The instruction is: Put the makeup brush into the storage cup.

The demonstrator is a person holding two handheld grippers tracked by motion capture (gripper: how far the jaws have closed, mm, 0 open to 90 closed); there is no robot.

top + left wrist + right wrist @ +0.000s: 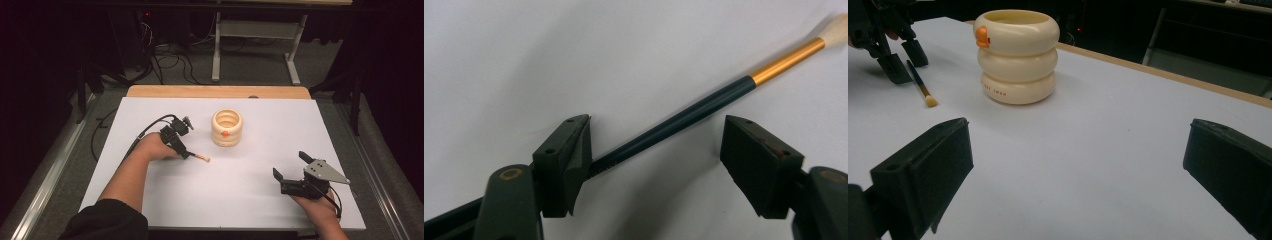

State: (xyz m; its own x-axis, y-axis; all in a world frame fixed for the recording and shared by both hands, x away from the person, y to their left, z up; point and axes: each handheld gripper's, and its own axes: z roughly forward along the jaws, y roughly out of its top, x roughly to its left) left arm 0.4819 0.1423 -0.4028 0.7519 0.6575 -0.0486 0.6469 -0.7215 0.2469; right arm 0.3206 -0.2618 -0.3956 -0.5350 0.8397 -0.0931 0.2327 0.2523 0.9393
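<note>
A: Your left gripper (186, 153) is sitting low over the white table sheet (240, 200), left of centre, with its jaws spread. The paintbrush (704, 107) is lying flat on the sheet between them.

B: Is it pinching the brush?

A: No. In the left gripper view the dark handle is running right beside one jaw, possibly touching it, while the other jaw is standing well clear. The gold ferrule and pale bristles are pointing out past the jaw tips.

B: And from the high view?

A: The brush tip (204, 158) is sticking out to the right of your left gripper, toward the middle of the table. The black cable is looping away to the far left behind your hand.

B: Where is the cream pot?

A: The ringed cream pot (226, 127) is standing upright, a little farther and to the right of the brush, near it but apart from it. A small orange knob is showing on its near side.

B: What is your right gripper doing?

A: Your right gripper (291, 169) is resting near the near right corner of the sheet, jaws spread wide and holding nothing. In the right gripper view you are looking between its jaws at the pot (1016, 56), with the brush (921, 87) and your left gripper (903, 59) farther off to the left.
</note>
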